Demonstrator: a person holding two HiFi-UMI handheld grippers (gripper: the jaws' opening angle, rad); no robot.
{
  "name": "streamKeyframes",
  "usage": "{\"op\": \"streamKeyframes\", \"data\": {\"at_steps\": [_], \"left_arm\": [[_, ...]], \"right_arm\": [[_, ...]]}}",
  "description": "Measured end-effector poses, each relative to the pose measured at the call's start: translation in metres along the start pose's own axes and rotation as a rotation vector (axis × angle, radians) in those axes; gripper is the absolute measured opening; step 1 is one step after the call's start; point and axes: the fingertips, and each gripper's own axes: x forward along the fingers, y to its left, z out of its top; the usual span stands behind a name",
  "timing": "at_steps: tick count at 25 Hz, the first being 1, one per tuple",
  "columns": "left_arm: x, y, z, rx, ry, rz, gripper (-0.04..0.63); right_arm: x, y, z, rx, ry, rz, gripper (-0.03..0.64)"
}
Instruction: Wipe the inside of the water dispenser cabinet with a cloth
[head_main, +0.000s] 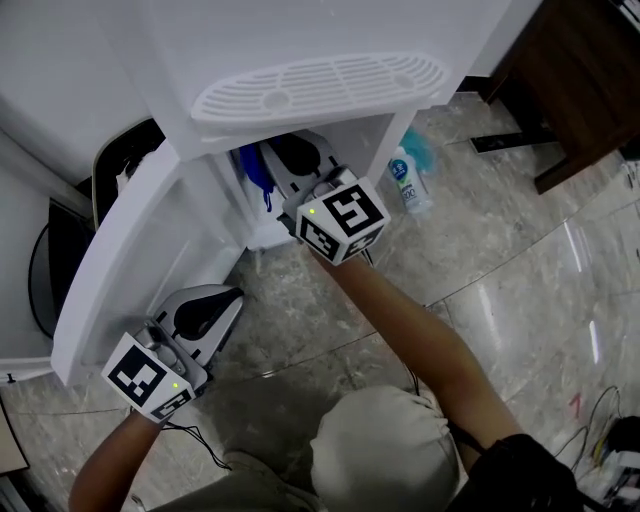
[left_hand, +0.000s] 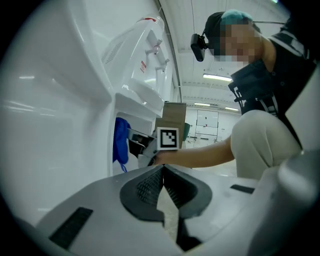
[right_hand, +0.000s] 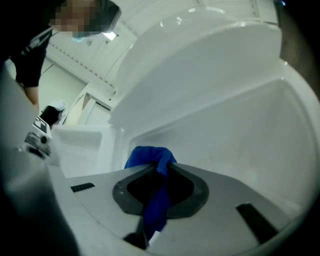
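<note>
Pale stone floor all round. Wiping step: right gripper, clamped on the blue cloth, is inside the cabinet at twelve o'clock. Left gripper, closed and empty, is near the open door at eight. Next, I'd say, press the cloth against a wall.

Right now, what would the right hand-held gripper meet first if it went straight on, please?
Probably the cabinet's white inner wall, beyond the blue cloth that the right hand-held gripper holds; depth unclear.
</note>
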Motion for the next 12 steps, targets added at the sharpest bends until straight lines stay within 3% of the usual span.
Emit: {"op": "streamKeyframes", "data": {"at_steps": [10, 12], "left_arm": [[0.067, -0.025, 0.028, -0.057, -0.162, -0.21, 0.025], [0.082, -0.033, 0.034, -0.064, -0.187, -0.253, 0.204]], "right_arm": [[-0.153, 0.022, 0.034, 0.106, 0.162, 0.101, 0.025], [-0.172, 0.026, 0.041, 0.08, 0.2, 0.114, 0.025]]}}
